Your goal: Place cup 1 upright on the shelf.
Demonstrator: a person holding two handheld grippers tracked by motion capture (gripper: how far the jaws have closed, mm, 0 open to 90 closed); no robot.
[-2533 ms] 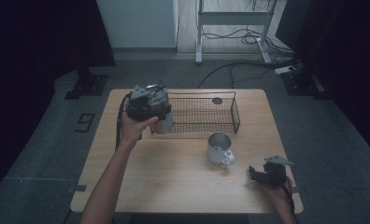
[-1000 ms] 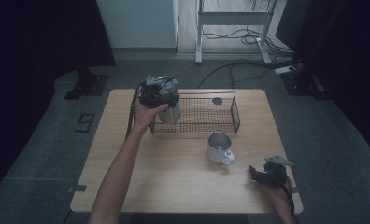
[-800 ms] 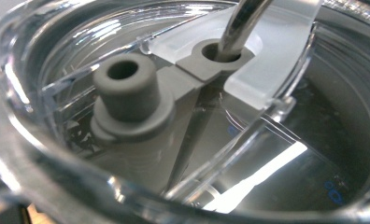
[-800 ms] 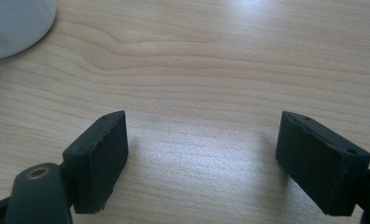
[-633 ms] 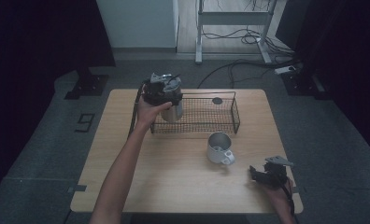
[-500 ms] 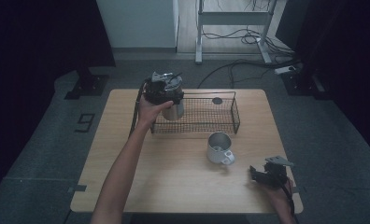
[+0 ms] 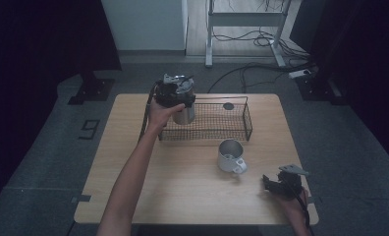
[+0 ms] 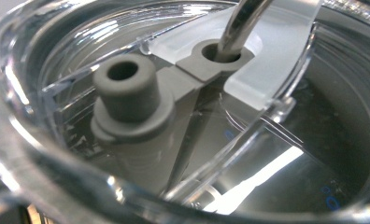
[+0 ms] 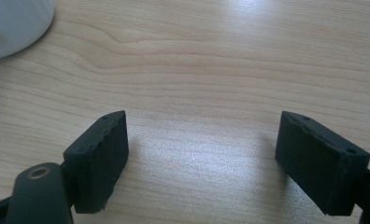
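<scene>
My left gripper (image 7: pixel 177 91) is shut on a steel tumbler (image 7: pixel 185 114) and holds it above the left end of a black wire basket (image 7: pixel 232 129). The left gripper view looks close down onto the tumbler's clear lid (image 8: pixel 276 70), with its grey stopper (image 8: pixel 127 93) and a metal straw (image 8: pixel 241 23) through a hole. A white mug (image 7: pixel 230 156) stands on the table in front of the basket, and its edge shows in the right gripper view (image 9: pixel 10 23). Near the table's front right corner my right gripper (image 7: pixel 276 183) (image 9: pixel 202 149) rests low over the wood, open, with nothing between its jaws.
The wooden table (image 7: pixel 173 196) has bare room at the front left and middle. A small dark round thing (image 7: pixel 228 106) lies at the basket's far side. Beyond the table are dark floor, cables and a desk frame (image 7: pixel 241 19).
My left gripper has carried the tumbler slightly right and away from me, from beside the basket's left end to over it. The right gripper and the mug have stayed put.
</scene>
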